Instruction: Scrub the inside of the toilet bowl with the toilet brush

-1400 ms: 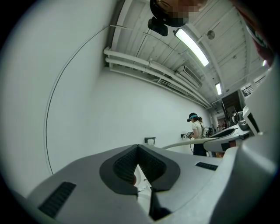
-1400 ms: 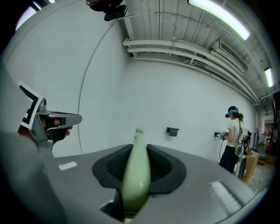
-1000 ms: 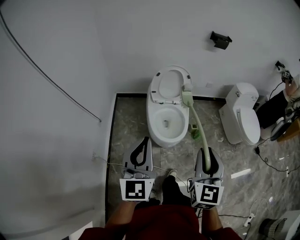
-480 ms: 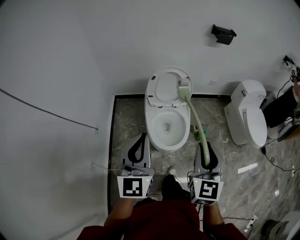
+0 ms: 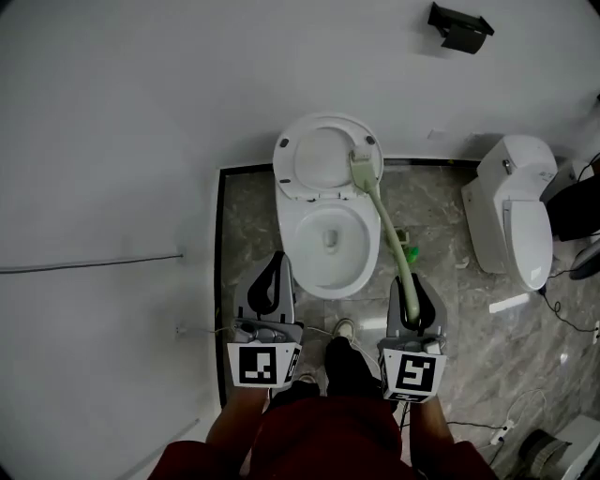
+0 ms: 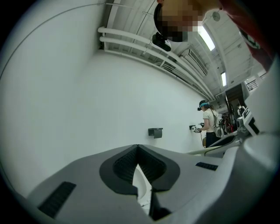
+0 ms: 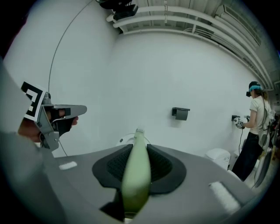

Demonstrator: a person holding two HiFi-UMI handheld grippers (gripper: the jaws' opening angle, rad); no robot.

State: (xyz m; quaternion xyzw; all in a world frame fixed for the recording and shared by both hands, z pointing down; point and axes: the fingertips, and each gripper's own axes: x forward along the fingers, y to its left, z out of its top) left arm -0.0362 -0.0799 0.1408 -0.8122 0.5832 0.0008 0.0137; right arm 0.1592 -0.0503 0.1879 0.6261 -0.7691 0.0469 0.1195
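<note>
A white toilet point(image 5: 302, 246) stands ahead with its lid point(image 5: 319, 159) raised and the bowl open. My right gripper point(image 5: 410, 298) is shut on the pale green toilet brush point(image 5: 386, 230). The handle runs forward and left, and the brush head point(image 5: 360, 170) hangs over the right edge of the raised lid, outside the bowl. In the right gripper view the green handle point(image 7: 136, 175) lies between the jaws of the gripper point(image 7: 138, 148). My left gripper point(image 5: 273, 281) is shut and empty, held near the bowl's front left; its tips point(image 6: 138, 148) meet.
A green brush holder point(image 5: 411, 252) sits on the marble floor right of the toilet. A second white toilet point(image 5: 520, 220) stands at the far right. A black fixture point(image 5: 461, 28) hangs on the wall. Cables lie at the lower right. A person point(image 7: 255, 127) stands by the right wall.
The toilet has come closer and shifted left in the head view. The brush stays in my right gripper, its head still by the lid's right edge.
</note>
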